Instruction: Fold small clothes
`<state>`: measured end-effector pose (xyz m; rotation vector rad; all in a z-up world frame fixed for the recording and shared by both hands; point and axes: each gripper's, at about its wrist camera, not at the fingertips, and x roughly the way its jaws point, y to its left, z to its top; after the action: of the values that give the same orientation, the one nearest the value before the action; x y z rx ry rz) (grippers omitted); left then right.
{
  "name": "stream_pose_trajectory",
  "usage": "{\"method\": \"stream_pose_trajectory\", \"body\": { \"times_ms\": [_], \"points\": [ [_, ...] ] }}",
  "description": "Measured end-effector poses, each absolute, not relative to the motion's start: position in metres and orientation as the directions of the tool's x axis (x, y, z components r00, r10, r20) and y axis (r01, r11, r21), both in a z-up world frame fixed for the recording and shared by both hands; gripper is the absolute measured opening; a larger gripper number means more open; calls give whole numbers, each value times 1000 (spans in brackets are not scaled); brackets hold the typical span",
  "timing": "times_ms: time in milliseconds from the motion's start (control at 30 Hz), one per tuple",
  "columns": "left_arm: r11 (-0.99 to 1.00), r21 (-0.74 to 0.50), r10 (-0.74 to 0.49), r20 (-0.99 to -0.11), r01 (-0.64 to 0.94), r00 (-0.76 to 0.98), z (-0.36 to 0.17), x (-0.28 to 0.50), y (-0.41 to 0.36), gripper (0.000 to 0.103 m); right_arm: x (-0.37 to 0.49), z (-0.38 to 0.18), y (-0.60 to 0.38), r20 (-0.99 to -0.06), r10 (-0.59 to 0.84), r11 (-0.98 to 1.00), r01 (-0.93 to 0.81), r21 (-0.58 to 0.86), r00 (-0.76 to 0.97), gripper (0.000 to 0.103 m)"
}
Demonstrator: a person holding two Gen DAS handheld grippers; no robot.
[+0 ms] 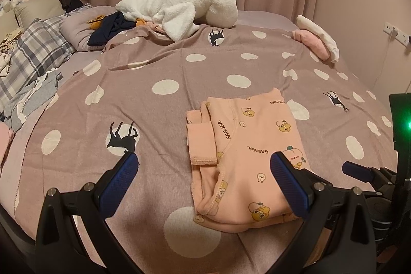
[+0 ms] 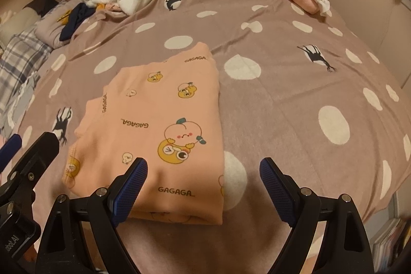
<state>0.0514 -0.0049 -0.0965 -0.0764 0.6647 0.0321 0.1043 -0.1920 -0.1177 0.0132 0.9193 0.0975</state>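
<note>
A small pink garment [image 1: 246, 153] printed with cartoon figures and "GAGAGA" lies folded flat on the polka-dot bedspread [image 1: 159, 68]. A folded sleeve lies on its left side. It also shows in the right wrist view [image 2: 154, 125]. My left gripper [image 1: 204, 168] is open and empty, hovering over the garment's near left part. My right gripper [image 2: 203, 175] is open and empty, straddling the garment's near right edge. The right gripper's finger shows at the right edge of the left wrist view [image 1: 357, 171].
A white plush blanket [image 1: 179, 7] and dark clothes [image 1: 110, 27] lie at the far side of the bed. Folded pink and white clothes [image 1: 318, 40] sit at the far right. A plaid pillow [image 1: 33, 53] and grey clothes [image 1: 38, 91] lie at the left.
</note>
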Motion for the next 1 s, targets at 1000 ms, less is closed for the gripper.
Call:
{"method": "stream_pose_trajectory", "body": {
  "times_ms": [1000],
  "points": [
    [999, -44, -5, -641, -31, 768, -101, 55, -6, 103, 106, -125, -186, -812, 63, 996, -87, 16, 580, 89]
  ]
}}
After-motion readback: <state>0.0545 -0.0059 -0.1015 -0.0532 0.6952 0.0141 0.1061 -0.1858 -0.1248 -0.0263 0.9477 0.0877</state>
